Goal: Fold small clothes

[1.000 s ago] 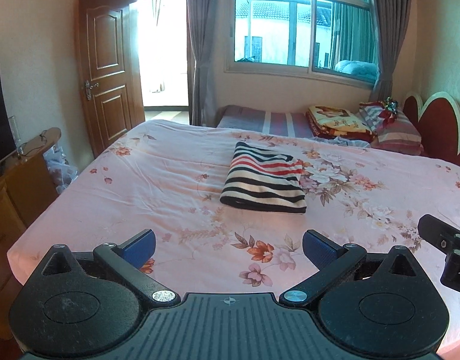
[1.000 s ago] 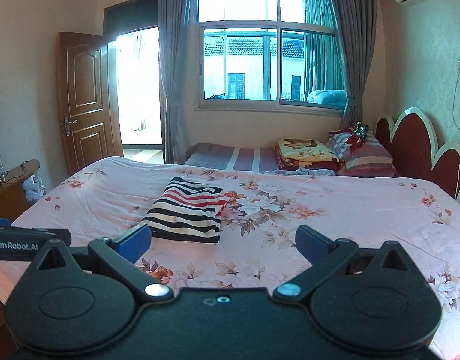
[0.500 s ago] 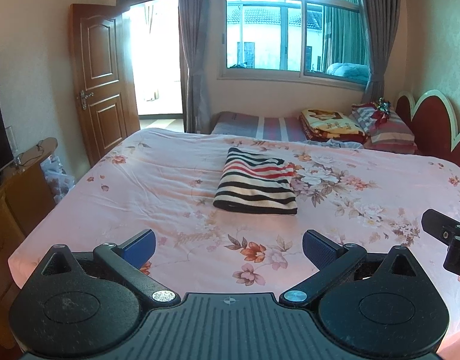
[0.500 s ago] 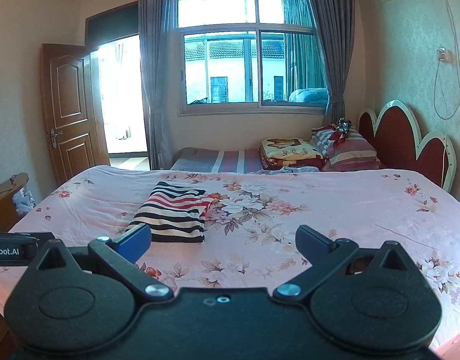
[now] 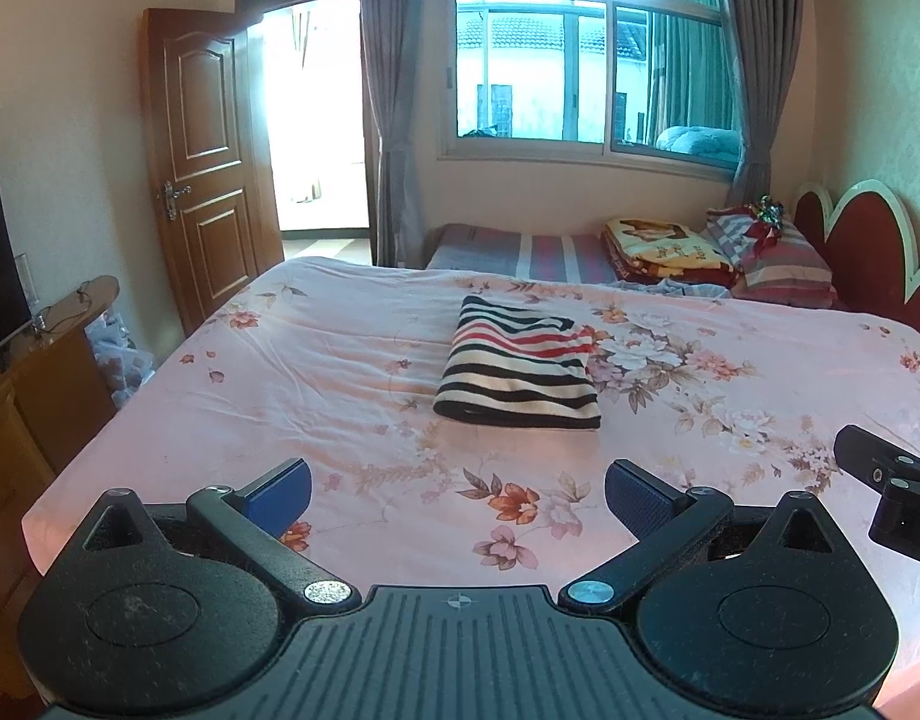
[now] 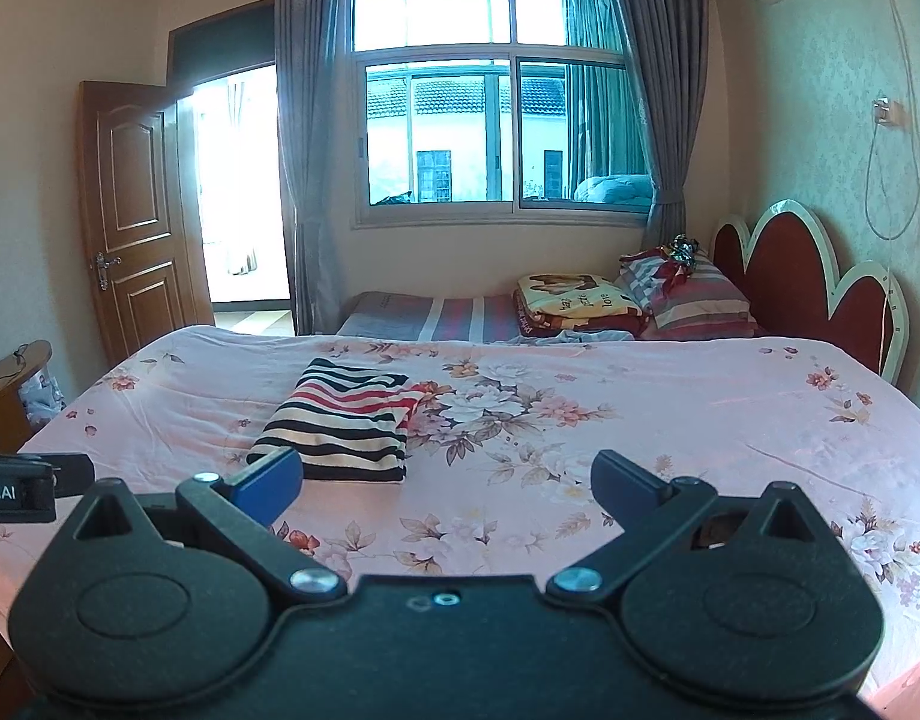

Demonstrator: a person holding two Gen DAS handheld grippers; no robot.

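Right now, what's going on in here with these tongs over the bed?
A person holds two sets of tongs, left tongs and right tongs, both open and holding nothing. A striped garment lies folded into a neat rectangle on the floral bedsheet, with nothing touching it. The folding looks finished.

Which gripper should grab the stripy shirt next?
Probably the left gripper: the stripy shirt lies nearly straight ahead of it. From the right gripper, also open, it sits off to the left.

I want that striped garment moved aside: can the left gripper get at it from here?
Probably yes: the left gripper is open, and only bare bed sheet lies between it and the striped garment.
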